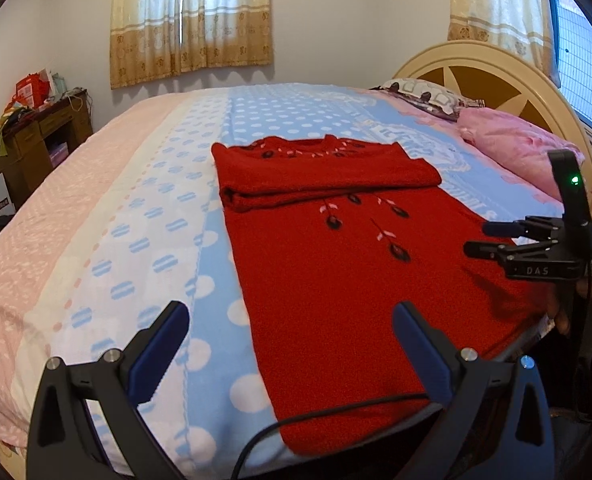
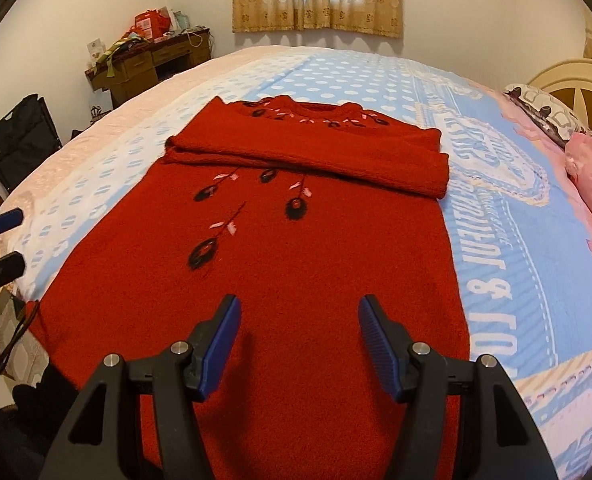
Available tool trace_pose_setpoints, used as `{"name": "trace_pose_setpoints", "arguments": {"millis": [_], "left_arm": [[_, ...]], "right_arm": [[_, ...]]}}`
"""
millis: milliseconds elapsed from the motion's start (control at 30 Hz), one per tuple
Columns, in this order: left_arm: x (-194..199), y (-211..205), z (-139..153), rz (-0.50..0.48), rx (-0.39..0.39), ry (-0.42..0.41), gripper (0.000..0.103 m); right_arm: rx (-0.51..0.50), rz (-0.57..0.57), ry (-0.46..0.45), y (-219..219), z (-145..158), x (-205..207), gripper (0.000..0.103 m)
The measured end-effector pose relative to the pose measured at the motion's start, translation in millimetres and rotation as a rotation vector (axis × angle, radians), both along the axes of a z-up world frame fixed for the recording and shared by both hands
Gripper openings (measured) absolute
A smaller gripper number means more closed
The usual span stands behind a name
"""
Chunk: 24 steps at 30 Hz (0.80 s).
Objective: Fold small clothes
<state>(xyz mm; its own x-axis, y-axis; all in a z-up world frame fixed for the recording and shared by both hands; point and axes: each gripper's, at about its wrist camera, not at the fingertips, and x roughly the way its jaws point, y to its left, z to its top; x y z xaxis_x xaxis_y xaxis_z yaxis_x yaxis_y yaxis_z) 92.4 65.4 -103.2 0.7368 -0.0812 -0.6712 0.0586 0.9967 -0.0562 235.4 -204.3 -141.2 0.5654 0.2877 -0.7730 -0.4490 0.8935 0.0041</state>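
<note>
A red knit sweater point(image 1: 328, 280) point(image 2: 316, 264) with black and pink flower embroidery lies flat on the bed. Both of its sleeves are folded across the chest in a thick band point(image 2: 308, 152). My left gripper point(image 1: 289, 320) hovers open over the sweater's left edge near the hem, with nothing pinched between its blue pads. It also shows at the left border of the right wrist view point(image 2: 13, 240). Above the hem's middle my right gripper point(image 2: 300, 308) stands open and holds no cloth. In the left wrist view it point(image 1: 478, 238) appears over the sweater's right side.
The bed carries a blue polka-dot blanket point(image 1: 215, 248) point(image 2: 516, 240) with a pink and white strip on its left. Pink and patterned pillows point(image 1: 512, 144) lie by the cream headboard point(image 1: 492, 68). A cluttered wooden desk point(image 1: 31, 136) stands far left. A black cable point(image 1: 336, 412) crosses the hem.
</note>
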Motion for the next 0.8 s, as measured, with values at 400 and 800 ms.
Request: {"name": "trace_pose_setpoints", "arguments": {"millis": [400, 800], "left_arm": [[-17, -11, -10, -0.026, -0.007, 0.057, 0.103], [-22, 3, -29, -0.025, -0.111, 0.151, 0.103]], "right_arm": [[-0.035, 0.009, 0.004, -10, -2, -31, 0.063], [-0.057, -0.024, 0.000, -40, 4, -62, 0.063]]}}
